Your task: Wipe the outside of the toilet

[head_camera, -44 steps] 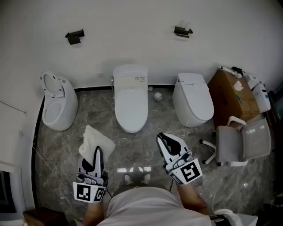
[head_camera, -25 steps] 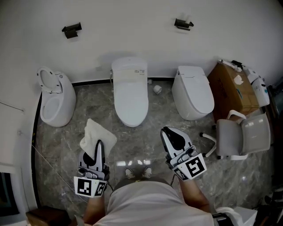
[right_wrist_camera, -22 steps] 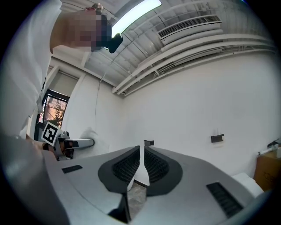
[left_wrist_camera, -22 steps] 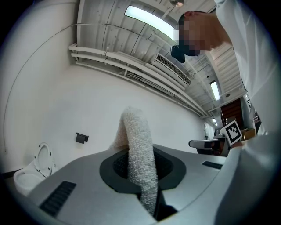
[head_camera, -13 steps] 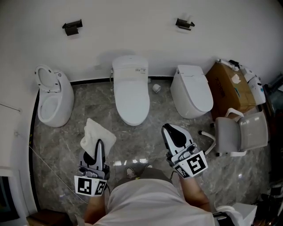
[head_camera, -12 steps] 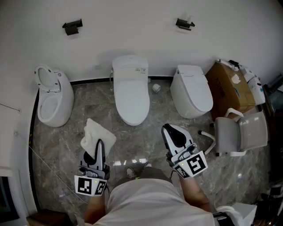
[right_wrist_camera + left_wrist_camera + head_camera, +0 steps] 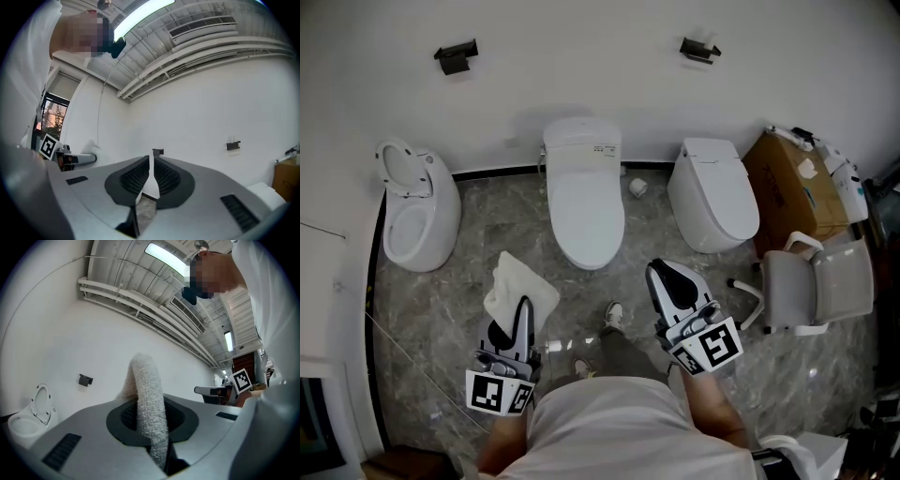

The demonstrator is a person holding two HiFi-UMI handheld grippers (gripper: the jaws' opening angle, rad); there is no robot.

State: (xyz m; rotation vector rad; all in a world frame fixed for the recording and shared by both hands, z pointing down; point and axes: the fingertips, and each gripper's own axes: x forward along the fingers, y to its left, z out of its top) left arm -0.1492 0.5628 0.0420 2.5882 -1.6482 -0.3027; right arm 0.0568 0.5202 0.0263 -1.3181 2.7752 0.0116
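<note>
A grey marble floor is backed by a white wall, against which the toilet is set, well ahead of both grippers. A white cloth is clamped in the left gripper, presumably ready for wiping. The right gripper is closed on nothing.

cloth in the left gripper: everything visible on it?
The cloth is white, fluffy terry, like a small towel. The left gripper is shut on it; a folded loop stands up between the jaws and the rest bunches past the tips. It is held over the grey floor, short of the middle toilet, touching only the jaws as far as shows.
</note>
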